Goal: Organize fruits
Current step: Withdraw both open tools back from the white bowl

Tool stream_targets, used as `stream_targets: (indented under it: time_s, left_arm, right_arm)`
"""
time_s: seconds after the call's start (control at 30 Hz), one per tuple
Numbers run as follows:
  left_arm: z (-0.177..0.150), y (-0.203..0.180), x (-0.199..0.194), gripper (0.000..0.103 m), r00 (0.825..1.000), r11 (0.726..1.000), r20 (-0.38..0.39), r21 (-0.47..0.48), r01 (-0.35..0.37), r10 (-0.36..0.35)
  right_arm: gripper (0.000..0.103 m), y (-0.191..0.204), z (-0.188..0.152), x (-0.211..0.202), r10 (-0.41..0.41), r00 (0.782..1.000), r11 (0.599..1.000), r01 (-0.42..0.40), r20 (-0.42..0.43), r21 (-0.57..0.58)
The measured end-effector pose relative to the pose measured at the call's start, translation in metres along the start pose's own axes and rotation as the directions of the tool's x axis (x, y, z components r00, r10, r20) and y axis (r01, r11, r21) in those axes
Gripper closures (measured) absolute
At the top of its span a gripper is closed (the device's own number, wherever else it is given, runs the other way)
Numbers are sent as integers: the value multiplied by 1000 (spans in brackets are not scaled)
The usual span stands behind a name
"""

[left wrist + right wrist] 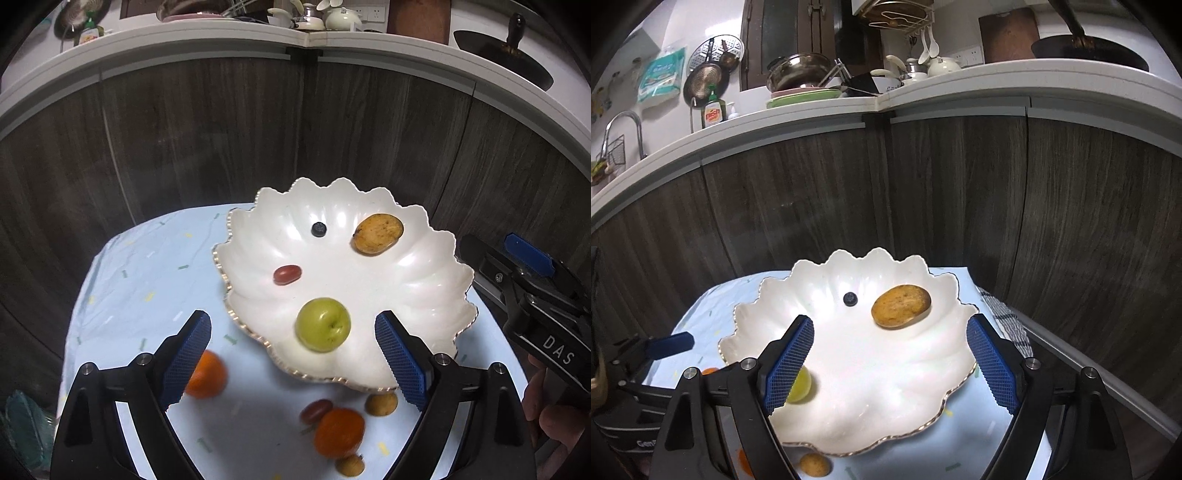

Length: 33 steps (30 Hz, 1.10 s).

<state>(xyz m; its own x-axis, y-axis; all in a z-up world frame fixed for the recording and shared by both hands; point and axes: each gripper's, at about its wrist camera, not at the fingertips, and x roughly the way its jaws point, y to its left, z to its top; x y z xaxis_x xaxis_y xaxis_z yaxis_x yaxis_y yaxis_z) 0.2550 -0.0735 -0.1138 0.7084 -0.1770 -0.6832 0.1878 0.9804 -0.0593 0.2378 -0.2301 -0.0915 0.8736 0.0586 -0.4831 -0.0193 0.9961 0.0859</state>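
**Fruit sort: roughly half done**

Four pcs already in the white scalloped gold-rimmed dish (424, 280): green round apple (323, 325) nr front, red oval grape (287, 274), dark blueberry (318, 229), yellow-orange speckled mango (378, 234) at back. Left on the pale-blue-clothed bench (147, 280), in front of dish: two oranges (339, 432), another red grape (316, 410), two small tan fruits (381, 403). Left gripper (291, 363) jaws spread, nothing btwn pads; right gripper (890, 363) likewise spread, empty. Next, prob: fetch bench fruit.

Dark wood-grain cabinet fronts (960, 192) under a curved white countertop (960, 79), crowded with stacked steel pots (798, 74); chrome tap (624, 125) at far left.
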Motion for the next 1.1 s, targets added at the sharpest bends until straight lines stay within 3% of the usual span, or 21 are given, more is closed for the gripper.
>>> stream_targets:
  time_s: [0.37,1.1]
  left_arm:
    - [-17,10,-31,12,1000,1000,11,13,-9,9]
    - [-59,5,-64,12,1000,999,20,46,13,-14]
  right_arm:
    - [17,7,-10,-15,36,999,997,-34,-40,66]
    - [17,15,-33,-56,20,995,999,-17,-94,34]
